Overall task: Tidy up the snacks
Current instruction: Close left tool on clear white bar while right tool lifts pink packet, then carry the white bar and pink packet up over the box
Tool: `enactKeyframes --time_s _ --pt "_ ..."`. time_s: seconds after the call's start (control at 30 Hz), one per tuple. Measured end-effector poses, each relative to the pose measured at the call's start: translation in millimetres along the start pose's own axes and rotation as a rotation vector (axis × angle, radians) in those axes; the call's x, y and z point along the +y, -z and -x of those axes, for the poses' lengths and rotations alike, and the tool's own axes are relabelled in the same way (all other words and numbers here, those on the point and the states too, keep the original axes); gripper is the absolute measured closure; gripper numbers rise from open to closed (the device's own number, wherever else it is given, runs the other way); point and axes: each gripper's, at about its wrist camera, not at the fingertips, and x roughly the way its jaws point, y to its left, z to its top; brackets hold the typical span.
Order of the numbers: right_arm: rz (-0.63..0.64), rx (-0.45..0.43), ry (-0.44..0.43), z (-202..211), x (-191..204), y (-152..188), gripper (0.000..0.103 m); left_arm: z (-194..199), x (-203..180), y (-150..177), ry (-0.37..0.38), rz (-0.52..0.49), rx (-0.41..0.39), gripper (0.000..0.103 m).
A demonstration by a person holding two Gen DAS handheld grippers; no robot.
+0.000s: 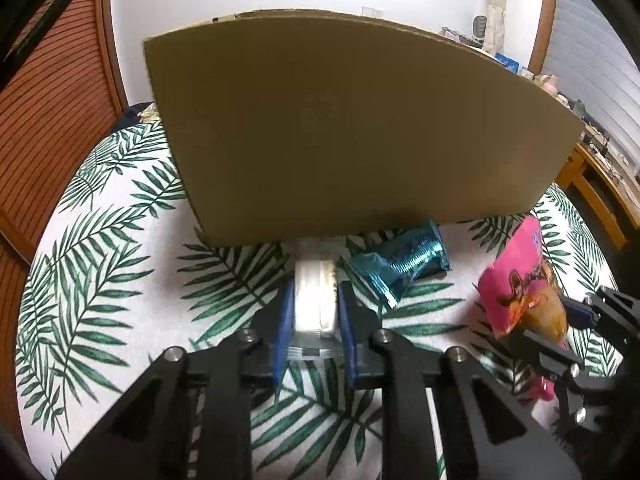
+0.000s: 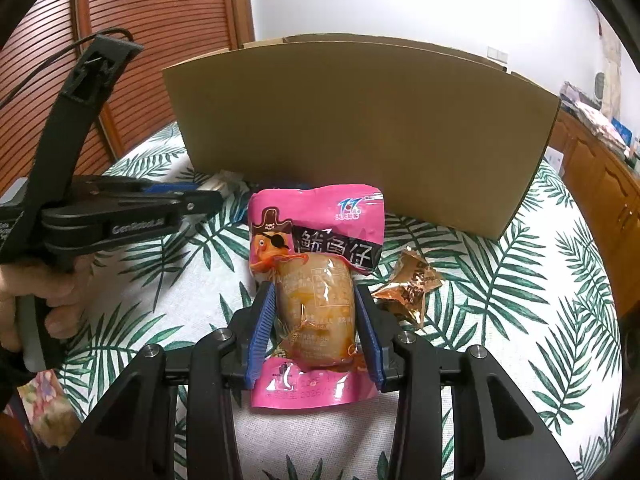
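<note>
My left gripper (image 1: 314, 290) is shut on a clear-wrapped white snack (image 1: 314, 300), held just in front of the cardboard box (image 1: 340, 120). My right gripper (image 2: 314, 292) is shut on a pink squid snack pouch (image 2: 316, 264), held above the table; the pouch also shows at the right of the left wrist view (image 1: 520, 280). The box (image 2: 360, 132) stands upright behind both. A teal foil packet (image 1: 400, 264) lies on the table by the box's foot. A gold foil packet (image 2: 408, 284) lies right of the pink pouch. The left gripper (image 2: 208, 196) appears at the left of the right wrist view.
The round table has a palm-leaf cloth (image 1: 120, 260). A wooden slatted door (image 1: 52, 100) is at the left. A wooden cabinet with clutter (image 2: 600, 160) stands at the right. A floral object (image 2: 44, 408) lies at the table's near left edge.
</note>
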Motion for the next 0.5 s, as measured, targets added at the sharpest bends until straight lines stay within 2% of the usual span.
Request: enactKeyframes --time_s 0.2,0.5 --pt "-0.007 -0.007 0.008 0.9 0.4 0.9 0.063 29.1 6.8 17.2 0.02 -0.001 -0.054 0.084" --pt "-0.023 -0.051 0.006 8.5 0.1 4.4 0.063 63.3 3.4 18.4 0.043 -0.004 -0.128 0.084"
